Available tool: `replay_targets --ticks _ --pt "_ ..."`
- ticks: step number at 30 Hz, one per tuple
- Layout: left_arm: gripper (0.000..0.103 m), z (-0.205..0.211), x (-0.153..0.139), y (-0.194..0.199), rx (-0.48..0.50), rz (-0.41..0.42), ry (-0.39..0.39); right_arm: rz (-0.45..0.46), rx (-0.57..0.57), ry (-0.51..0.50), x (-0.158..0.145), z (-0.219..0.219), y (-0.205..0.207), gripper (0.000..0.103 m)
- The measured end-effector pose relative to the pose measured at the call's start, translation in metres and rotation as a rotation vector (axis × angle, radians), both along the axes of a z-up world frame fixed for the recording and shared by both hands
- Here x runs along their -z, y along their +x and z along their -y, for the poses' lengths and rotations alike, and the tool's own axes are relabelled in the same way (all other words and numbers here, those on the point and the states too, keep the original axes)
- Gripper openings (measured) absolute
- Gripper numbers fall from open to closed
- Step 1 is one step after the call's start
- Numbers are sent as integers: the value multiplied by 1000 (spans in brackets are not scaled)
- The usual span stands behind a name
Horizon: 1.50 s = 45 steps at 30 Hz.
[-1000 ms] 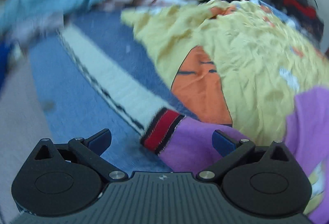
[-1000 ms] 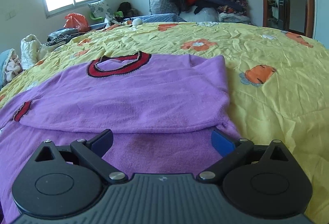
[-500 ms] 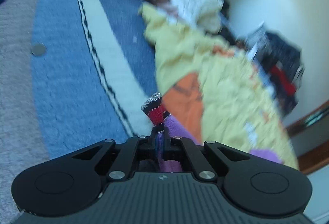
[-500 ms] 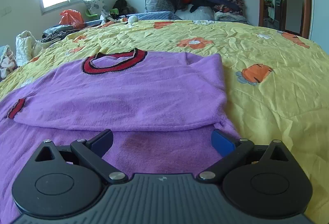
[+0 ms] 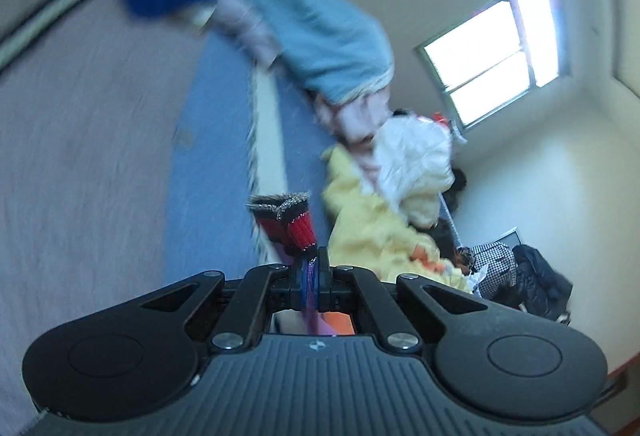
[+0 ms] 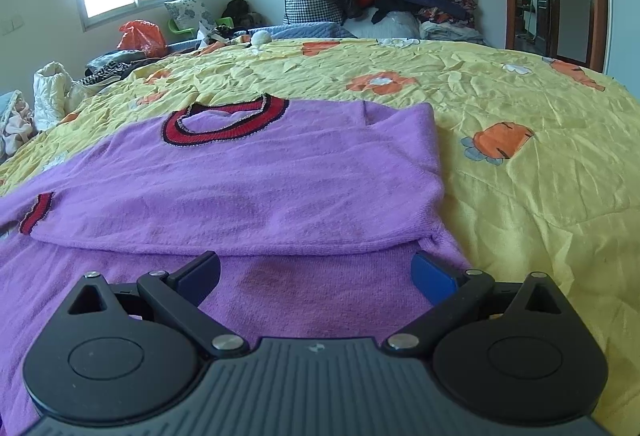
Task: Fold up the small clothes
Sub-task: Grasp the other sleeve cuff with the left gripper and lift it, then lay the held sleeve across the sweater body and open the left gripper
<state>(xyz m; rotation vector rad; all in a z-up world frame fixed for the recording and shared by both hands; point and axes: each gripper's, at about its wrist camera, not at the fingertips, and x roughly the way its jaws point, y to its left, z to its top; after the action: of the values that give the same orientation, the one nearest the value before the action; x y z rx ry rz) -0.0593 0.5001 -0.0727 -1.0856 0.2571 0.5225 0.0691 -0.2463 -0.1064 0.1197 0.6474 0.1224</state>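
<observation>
On the bed [image 6: 520,84] we see our left gripper [image 5: 310,272] pinching the sweater [image 6: 280,188] cuff [image 5: 286,222], while our right gripper [image 6: 316,272] hovers spread over the purple body.

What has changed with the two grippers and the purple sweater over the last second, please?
The left gripper shut its jaws on the purple knitted sweater's red-and-black striped sleeve cuff, then swung and rolled, lifting the cuff clear of the yellow flowered bedsheet. The right gripper stayed open, poised over the sweater's folded body.
</observation>
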Motion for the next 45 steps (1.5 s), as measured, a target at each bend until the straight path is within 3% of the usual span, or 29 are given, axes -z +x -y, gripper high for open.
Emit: replay_targets --ticks 3,6,10,13,20,28,31,37,45 --pt "2 15 -7 16 35 -12 24 4 -3 14 0 2 -1 102" --pt "1 39 -48 39 129 10 137 8 -3 17 0 2 -1 102" --pt "2 104 -99 84 333 35 299 10 6 22 0 3 -1 102" --pt "2 173 -111 120 502 16 362 12 4 21 0 3 -2 102" --pt "2 340 -83 186 809 -16 426 27 42 27 -2 5 -6 102" --pt "2 484 -51 227 1002 -36 518 -21 113 29 -5 19 -23 102" --pt "2 517 -41 233 1058 -49 519 -29 133 -7 -2 19 -31 102" --pt "2 557 -36 231 1121 -60 514 -29 215 71 3 36 -34 102" --pt "2 609 -40 227 1220 -43 528 -13 236 63 3 36 -36 102"
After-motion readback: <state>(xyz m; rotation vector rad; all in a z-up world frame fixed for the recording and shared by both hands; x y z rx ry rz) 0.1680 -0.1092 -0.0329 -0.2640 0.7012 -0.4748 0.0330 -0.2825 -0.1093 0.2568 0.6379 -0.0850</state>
